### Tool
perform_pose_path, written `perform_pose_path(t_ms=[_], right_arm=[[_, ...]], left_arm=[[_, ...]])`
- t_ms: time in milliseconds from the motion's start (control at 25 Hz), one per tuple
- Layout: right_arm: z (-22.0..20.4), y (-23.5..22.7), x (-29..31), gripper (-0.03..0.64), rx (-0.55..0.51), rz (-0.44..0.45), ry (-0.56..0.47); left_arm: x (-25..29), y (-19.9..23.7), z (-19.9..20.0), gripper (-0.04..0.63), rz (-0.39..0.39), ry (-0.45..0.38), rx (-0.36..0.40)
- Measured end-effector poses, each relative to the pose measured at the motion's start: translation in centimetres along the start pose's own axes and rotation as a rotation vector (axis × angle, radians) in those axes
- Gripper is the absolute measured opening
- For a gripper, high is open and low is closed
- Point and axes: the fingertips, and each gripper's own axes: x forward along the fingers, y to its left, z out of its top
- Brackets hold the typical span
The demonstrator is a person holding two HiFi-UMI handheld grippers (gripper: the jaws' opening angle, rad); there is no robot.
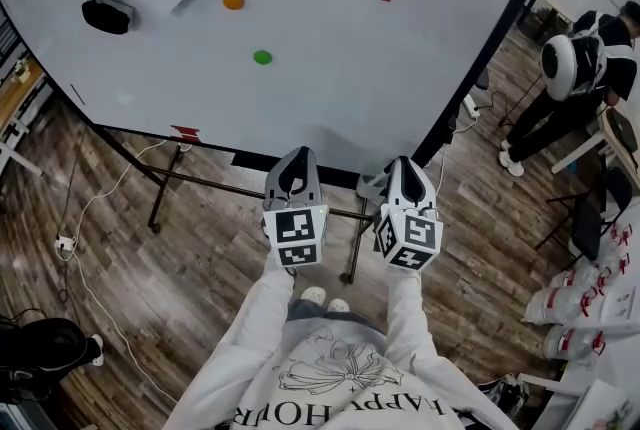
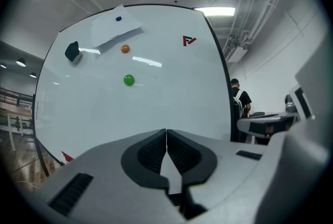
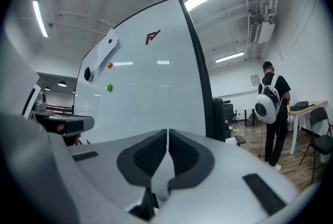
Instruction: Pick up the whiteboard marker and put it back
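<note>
Left claw (image 2: 166,133) pressed together — empty, right claw (image 3: 167,133) likewise closed, facing whiteboard (image 1: 330,78)

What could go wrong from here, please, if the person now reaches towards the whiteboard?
1. The left gripper and right gripper are both shut and empty; reaching without opening would knock a marker away.
2. The one marker-like thing, a small red object at the large white whiteboard's lower edge, lies off to the left; I cannot confirm it is a marker.
3. A white cable with plug trails over the wooden floor: a tripping hazard.
</note>
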Motion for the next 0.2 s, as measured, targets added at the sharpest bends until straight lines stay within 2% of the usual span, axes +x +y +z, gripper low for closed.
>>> perform_pose_path(t_ms=[200], right_arm=[[0.12, -0.15, -0.01, 0.012, 0.004, -0.006, -0.003]], left_arm=[[-0.02, -0.03, -0.08, 0.006, 0.002, -0.001, -0.006]])
